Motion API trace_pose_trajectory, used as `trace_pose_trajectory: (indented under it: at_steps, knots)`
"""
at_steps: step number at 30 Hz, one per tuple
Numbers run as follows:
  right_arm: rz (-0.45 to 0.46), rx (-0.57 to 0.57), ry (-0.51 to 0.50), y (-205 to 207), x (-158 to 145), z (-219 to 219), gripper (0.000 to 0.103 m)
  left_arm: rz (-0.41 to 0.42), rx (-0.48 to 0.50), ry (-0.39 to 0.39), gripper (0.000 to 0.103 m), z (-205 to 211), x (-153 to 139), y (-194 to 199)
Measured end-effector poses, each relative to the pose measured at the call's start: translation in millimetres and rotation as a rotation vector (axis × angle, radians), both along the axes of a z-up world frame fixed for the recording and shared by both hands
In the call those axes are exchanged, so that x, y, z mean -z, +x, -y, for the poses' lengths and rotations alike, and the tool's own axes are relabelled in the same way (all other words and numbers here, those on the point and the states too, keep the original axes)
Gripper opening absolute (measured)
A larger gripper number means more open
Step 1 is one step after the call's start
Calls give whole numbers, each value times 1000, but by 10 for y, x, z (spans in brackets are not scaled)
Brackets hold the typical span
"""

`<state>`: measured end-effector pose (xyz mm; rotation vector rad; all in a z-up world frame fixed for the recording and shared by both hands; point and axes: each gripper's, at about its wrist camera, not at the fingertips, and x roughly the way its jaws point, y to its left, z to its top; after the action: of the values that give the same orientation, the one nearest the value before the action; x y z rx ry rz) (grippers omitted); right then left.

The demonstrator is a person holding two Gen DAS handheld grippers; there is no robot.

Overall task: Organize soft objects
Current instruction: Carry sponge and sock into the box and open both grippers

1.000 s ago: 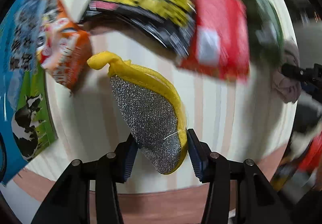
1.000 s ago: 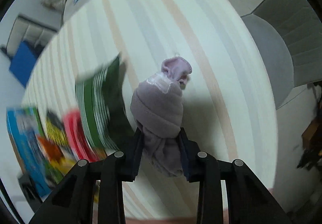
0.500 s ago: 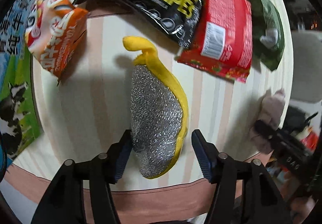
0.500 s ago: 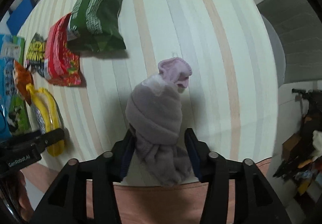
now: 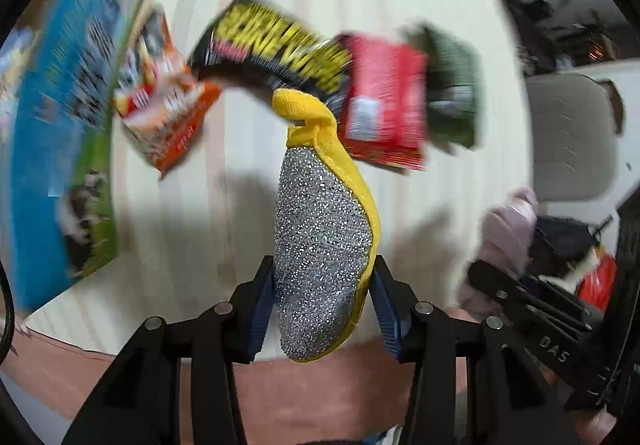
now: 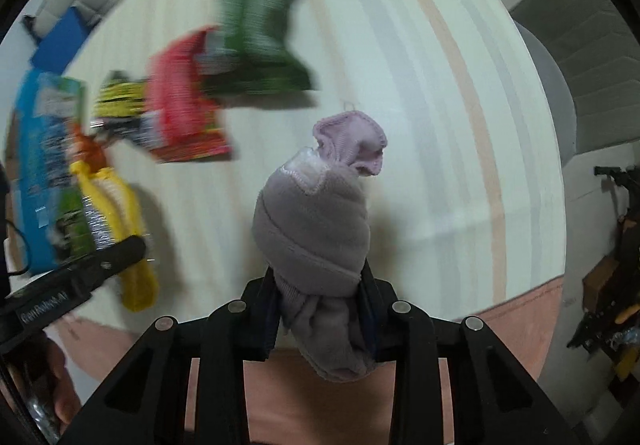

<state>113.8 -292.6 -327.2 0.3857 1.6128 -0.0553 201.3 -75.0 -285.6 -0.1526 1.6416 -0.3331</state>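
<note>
My left gripper (image 5: 322,311) is shut on a yellow scrubber with a silver mesh face (image 5: 320,237) and holds it above the striped table (image 5: 248,149). My right gripper (image 6: 322,315) is shut on a rolled lilac sock bundle (image 6: 316,221), lifted over the table's near edge. The scrubber (image 6: 116,213) and the left gripper's body show at the left of the right wrist view. The sock bundle (image 5: 506,233) and the right gripper show at the right of the left wrist view.
A row of soft packets lies on the table: a green one (image 6: 260,33), a red one (image 6: 184,101), a black and yellow wipes pack (image 5: 276,49), an orange one (image 5: 168,117), and a blue and green bag (image 5: 64,125). A grey chair (image 5: 572,137) stands beyond the table's right edge.
Half a second ago both grippers were open around their objects on the table. Both have closed and lifted, the left with the scrubber, the right with the sock bundle.
</note>
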Motion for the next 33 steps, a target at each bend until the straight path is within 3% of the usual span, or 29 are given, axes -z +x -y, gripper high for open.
trace_pose_trajectory:
  at_steps: [1, 2, 6, 7, 8, 10, 14, 19, 25, 33]
  knots:
    - [42, -18, 32, 9, -299, -170, 35, 25, 17, -14, 43, -39, -177, -11]
    - [42, -18, 32, 9, -299, -170, 35, 50, 30, -27, 43, -92, -353, -19]
    - [128, -74, 110, 132, -874, -620, 35, 143, 38, -58, 43, -590, -994, -63]
    - [170, -107, 150, 214, -1159, -914, 35, 160, 25, -53, 43, -707, -1089, -29]
    - [170, -107, 150, 214, -1159, -914, 34, 175, 12, -53, 43, -895, -1184, -45]
    - [230, -158, 184, 354, -1469, -1485, 34, 199, -15, -48, 43, -1275, -1395, -34]
    - [264, -200, 199, 540, -1662, -1933, 34, 241, -58, 16, 43, -1940, -1555, 50]
    - [280, -281, 139, 1021, -1595, -2850, 34, 222, -123, 85, 43, -2675, -1225, 349]
    - [225, -294, 49, 1471, -1293, -3224, 34, 136, -177, 136, 43, -3356, -714, 807]
    - [158, -262, -50, 1861, -705, -3435, 34, 33, -173, 202, 43, -3606, -164, 1174]
